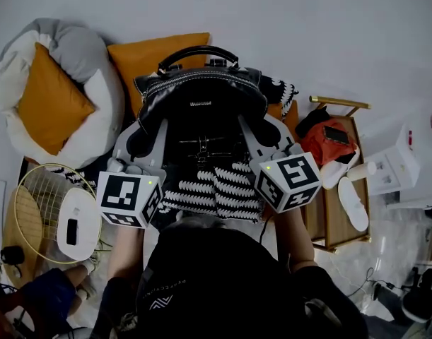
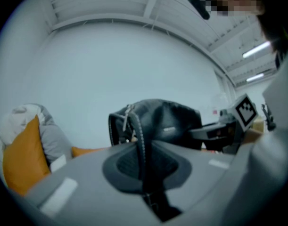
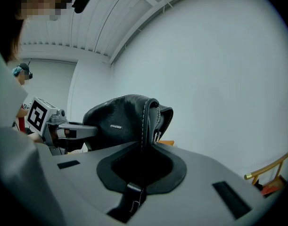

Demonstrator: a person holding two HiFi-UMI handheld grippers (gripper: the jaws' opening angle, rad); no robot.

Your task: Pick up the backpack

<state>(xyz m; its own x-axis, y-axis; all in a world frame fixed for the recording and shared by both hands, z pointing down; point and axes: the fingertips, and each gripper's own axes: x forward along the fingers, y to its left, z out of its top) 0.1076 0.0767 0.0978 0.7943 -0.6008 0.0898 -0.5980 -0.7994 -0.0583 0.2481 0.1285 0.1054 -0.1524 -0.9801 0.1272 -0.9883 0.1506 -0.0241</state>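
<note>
L gripper (image 2: 143, 149): jaws nearly closed, pinching a black stitched strap (image 2: 135, 126) of the backpack (image 1: 201, 108). R gripper (image 3: 144, 147): same, clamped on the other strap (image 3: 145, 119). Backpack held up between both, in front of me; orange cushion (image 1: 138, 58) behind it.

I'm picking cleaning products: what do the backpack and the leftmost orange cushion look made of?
The backpack: apparently black leather or faux leather, smooth with a soft sheen; light glints on its creased top, and pale stitching lines the edges. Which of the two cannot be told. The orange cushion: probably matte woven fabric; no shine, soft rounded edges.
</note>
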